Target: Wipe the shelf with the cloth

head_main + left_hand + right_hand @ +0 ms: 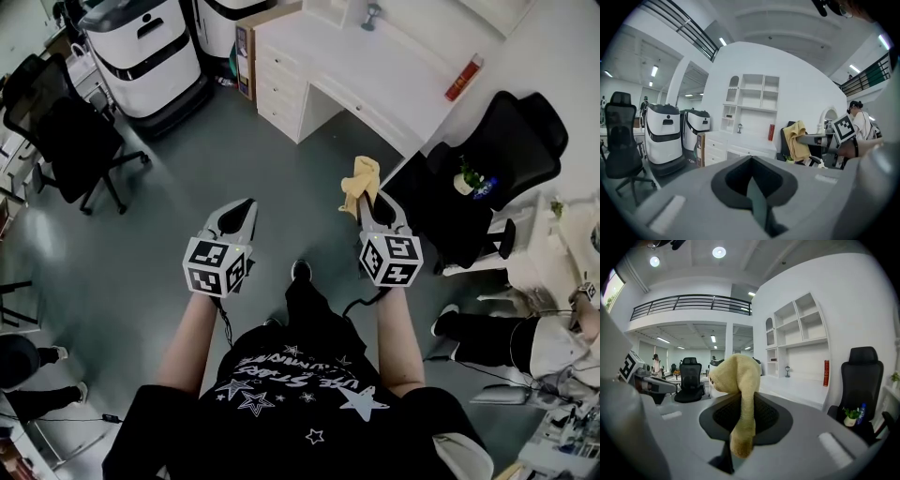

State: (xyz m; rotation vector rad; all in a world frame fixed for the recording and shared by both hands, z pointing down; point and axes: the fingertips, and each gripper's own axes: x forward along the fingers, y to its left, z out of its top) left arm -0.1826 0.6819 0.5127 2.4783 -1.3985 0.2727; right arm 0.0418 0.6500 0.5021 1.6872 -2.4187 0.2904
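Observation:
A yellow cloth (360,180) hangs bunched from my right gripper (368,199), which is shut on it; in the right gripper view the cloth (740,380) drapes over the closed jaws (740,432). My left gripper (246,202) is held level beside it, shut, with nothing in it (752,180). Both are held in the air over the grey floor. The white shelf unit (754,101) stands on a white desk (375,66) against the far wall, well ahead of both grippers. The shelf unit (799,324) also shows in the right gripper view.
A red bottle (463,77) stands on the desk's right end. A black office chair (497,159) with a small potted plant (467,178) is right of my right gripper. Two white machines (150,56) and another black chair (75,141) stand to the left. A person (525,337) sits at right.

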